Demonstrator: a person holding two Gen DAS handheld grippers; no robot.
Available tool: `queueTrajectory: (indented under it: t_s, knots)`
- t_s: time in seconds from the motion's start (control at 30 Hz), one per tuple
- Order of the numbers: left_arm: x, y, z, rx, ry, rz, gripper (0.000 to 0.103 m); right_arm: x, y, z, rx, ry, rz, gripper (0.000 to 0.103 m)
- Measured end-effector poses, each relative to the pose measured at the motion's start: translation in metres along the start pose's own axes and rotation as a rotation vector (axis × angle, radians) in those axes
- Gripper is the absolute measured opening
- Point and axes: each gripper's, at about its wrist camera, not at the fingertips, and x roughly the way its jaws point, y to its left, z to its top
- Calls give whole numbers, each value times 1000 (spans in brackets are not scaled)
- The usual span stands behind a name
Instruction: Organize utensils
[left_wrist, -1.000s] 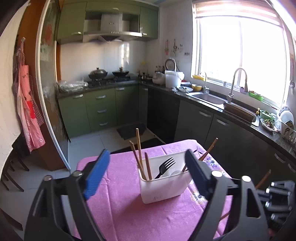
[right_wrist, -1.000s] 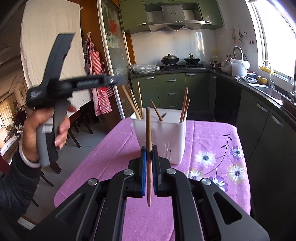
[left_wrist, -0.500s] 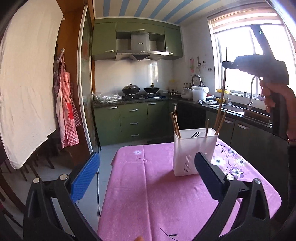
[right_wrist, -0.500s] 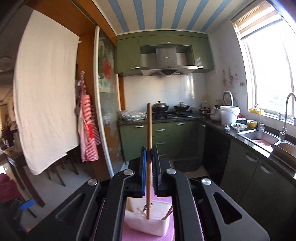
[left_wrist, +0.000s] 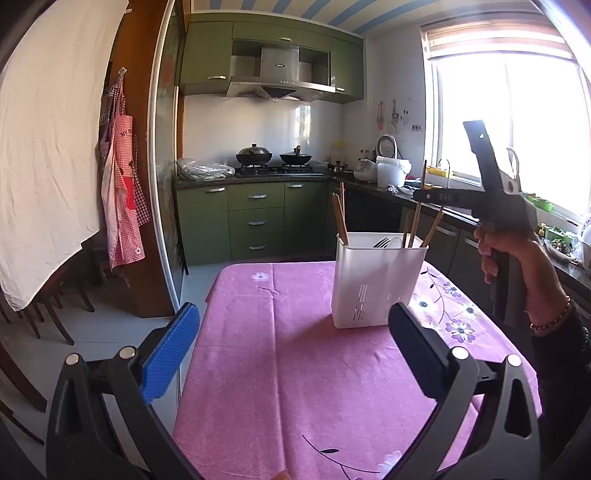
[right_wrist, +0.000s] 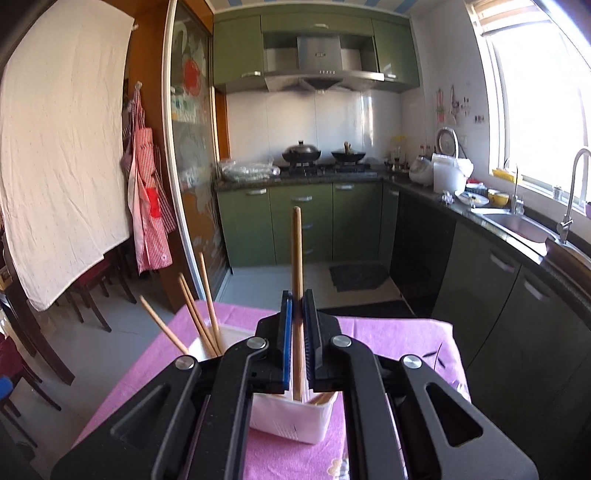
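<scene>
A white utensil holder (left_wrist: 376, 278) stands on the pink tablecloth (left_wrist: 295, 369), holding several wooden chopsticks (left_wrist: 338, 218) and a black fork (left_wrist: 381, 242). My left gripper (left_wrist: 291, 347) hangs open over the cloth, short of the holder, with nothing between its fingers. My right gripper (right_wrist: 298, 332) is shut on one upright wooden chopstick (right_wrist: 297, 258), held over the holder (right_wrist: 295, 417), its lower end inside the rim. In the left wrist view the right gripper (left_wrist: 419, 195) shows at the right, held by a hand (left_wrist: 517, 251), with the chopstick (left_wrist: 418, 206) reaching down into the holder.
The table's far edge (left_wrist: 280, 264) faces a tiled floor and green kitchen cabinets (left_wrist: 255, 221). A dark counter with a sink (right_wrist: 517, 225) runs along the right under the window. Chairs (right_wrist: 88, 291) and a hanging white cloth (left_wrist: 44, 147) stand at the left.
The right gripper has carried its chopstick over the holder and lowered it so the tip enters. The left gripper drew back from the holder and now stays still, open.
</scene>
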Motion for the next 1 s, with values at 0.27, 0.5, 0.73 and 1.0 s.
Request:
queueTrajectory:
  t_s: [0.27, 0.5, 0.73, 1.0]
  knots:
    - [-3, -7, -3, 13, 6, -2, 97, -61, 3, -24, -2, -100, 42, 28]
    - [-9, -1, -10, -17, 13, -10, 97, -161, 3, -102, -5, -152, 15, 74]
    - [-20, -1, -16, -14, 11, 9, 97, -215, 2, -159, 23, -123, -45, 86]
    - [-40, -4, -14, 2, -12, 4, 97, -247, 9, -174, 8, -152, -99, 93]
